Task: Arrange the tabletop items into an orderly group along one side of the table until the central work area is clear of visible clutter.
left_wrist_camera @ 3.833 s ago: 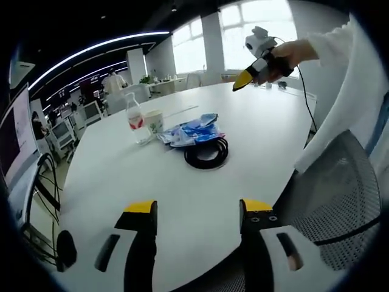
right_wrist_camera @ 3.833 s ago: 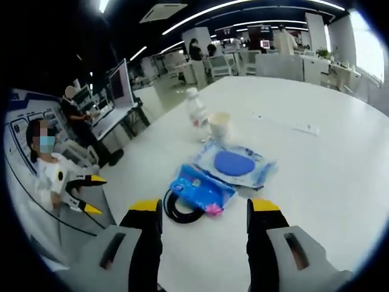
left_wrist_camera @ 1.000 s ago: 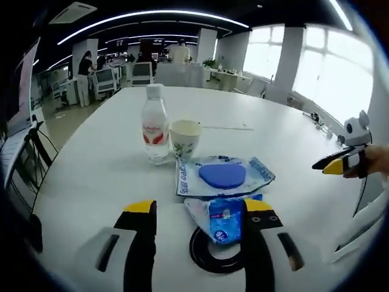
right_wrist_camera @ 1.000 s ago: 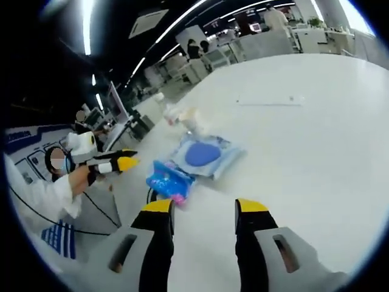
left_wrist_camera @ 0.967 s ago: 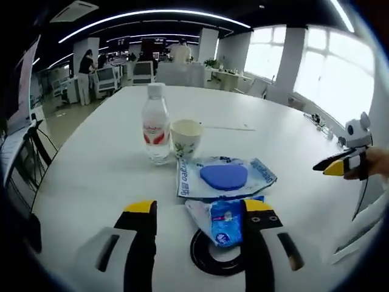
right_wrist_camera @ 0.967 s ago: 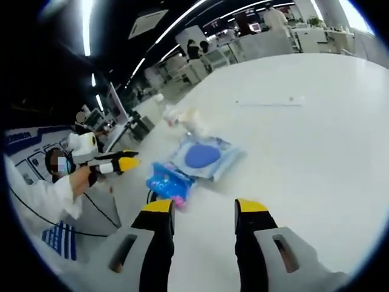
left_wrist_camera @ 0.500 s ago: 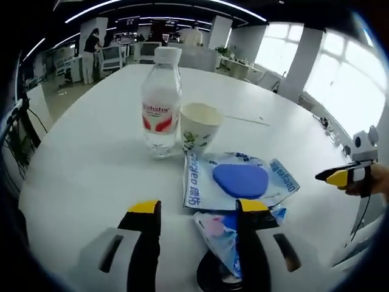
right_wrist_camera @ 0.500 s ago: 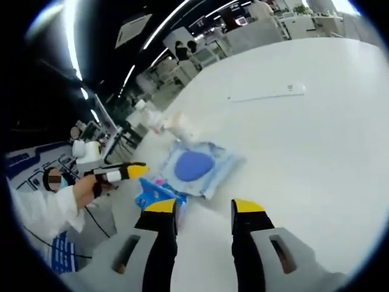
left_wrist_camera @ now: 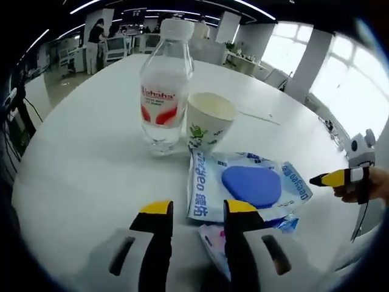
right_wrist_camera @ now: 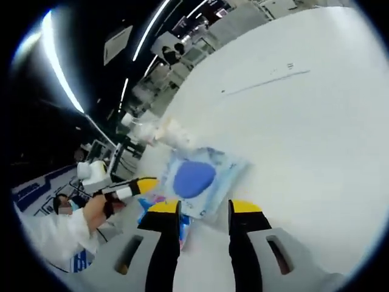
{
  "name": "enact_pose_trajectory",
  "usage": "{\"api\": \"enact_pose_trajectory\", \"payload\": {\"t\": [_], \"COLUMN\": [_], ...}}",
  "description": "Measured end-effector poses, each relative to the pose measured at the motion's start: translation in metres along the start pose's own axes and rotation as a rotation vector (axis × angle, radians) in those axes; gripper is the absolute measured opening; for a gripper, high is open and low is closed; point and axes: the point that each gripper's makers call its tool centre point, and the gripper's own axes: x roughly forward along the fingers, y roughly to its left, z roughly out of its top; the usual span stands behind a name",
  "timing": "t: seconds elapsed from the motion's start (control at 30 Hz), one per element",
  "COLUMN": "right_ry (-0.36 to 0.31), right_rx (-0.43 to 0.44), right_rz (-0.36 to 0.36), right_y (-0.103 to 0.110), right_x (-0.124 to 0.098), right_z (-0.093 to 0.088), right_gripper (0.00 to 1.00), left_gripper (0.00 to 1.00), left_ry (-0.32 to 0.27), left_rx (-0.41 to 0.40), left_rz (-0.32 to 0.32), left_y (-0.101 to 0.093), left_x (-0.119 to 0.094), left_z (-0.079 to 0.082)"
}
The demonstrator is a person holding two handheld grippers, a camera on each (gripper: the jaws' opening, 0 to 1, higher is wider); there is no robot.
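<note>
A clear water bottle point(left_wrist_camera: 161, 79) with a red label stands next to a paper cup point(left_wrist_camera: 208, 125) on the white table point(left_wrist_camera: 79, 164). In front of them lies a flat blue wipes pack point(left_wrist_camera: 249, 185), with a smaller blue and pink pack point(left_wrist_camera: 216, 240) partly under it. My left gripper point(left_wrist_camera: 196, 210) is open, low over the table, with the big pack's near corner between its jaws. My right gripper point(right_wrist_camera: 203, 210) is open on the other side of that wipes pack point(right_wrist_camera: 197, 176), whose edge reaches between its jaws. The right gripper point(left_wrist_camera: 331, 178) also shows held in a hand.
A thin white strip point(right_wrist_camera: 267, 82) lies further out on the table. The bottle point(right_wrist_camera: 137, 131) and cup point(right_wrist_camera: 173, 131) look blurred in the right gripper view. The left gripper point(right_wrist_camera: 130, 188) comes in from the left, held by a person in a white sleeve point(right_wrist_camera: 42, 240). Desks and chairs stand behind.
Both cameras have moved in towards the wipes pack, so the bottle, cup and pack look larger. The jaws of both grippers stand closer together than before.
</note>
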Motion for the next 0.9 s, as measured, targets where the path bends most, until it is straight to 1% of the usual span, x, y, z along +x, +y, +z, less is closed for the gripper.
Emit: {"api": "enact_pose_trajectory", "payload": {"t": [0.13, 0.23, 0.3, 0.33, 0.37, 0.43, 0.47, 0.6, 0.7, 0.8, 0.9], "right_ry": [0.038, 0.043, 0.039, 0.044, 0.046, 0.055, 0.064, 0.061, 0.052, 0.039, 0.018], "right_rx": [0.034, 0.007, -0.005, -0.014, -0.017, -0.027, -0.053, -0.066, -0.114, -0.163, -0.183], "right_rz": [0.000, -0.013, -0.022, -0.032, -0.037, -0.044, -0.046, -0.047, -0.053, -0.065, -0.069], "right_y": [-0.002, -0.003, -0.005, -0.007, -0.008, -0.010, -0.009, -0.005, -0.001, 0.001, 0.002], "right_x": [0.009, 0.011, 0.012, 0.013, 0.013, 0.015, 0.015, 0.012, 0.007, -0.002, -0.014], "right_z": [-0.009, -0.010, -0.009, -0.009, -0.009, -0.010, -0.011, -0.011, -0.009, -0.008, -0.007], "right_gripper": [0.25, 0.19, 0.13, 0.08, 0.06, 0.03, 0.02, 0.00, 0.00, 0.00, 0.00], "left_gripper": [0.19, 0.14, 0.11, 0.08, 0.04, 0.04, 0.03, 0.00, 0.00, 0.00, 0.00], "left_ry": [0.008, 0.042, 0.042, 0.041, 0.037, 0.037, 0.040, 0.045, 0.039, 0.017, -0.008], "left_rx": [-0.002, 0.014, 0.029, 0.030, 0.034, 0.030, 0.029, 0.035, 0.078, 0.115, 0.165], "left_rz": [0.007, 0.011, 0.021, 0.022, 0.023, 0.021, 0.021, 0.018, 0.022, 0.020, 0.015], "left_y": [0.000, 0.001, 0.002, 0.002, 0.003, 0.002, 0.002, -0.002, -0.007, -0.015, -0.027], "left_x": [0.004, 0.009, 0.009, 0.009, 0.009, 0.010, 0.010, 0.009, 0.007, 0.003, -0.002], "left_z": [-0.002, -0.011, -0.011, -0.011, -0.010, -0.010, -0.010, -0.009, -0.007, -0.001, 0.005]}}
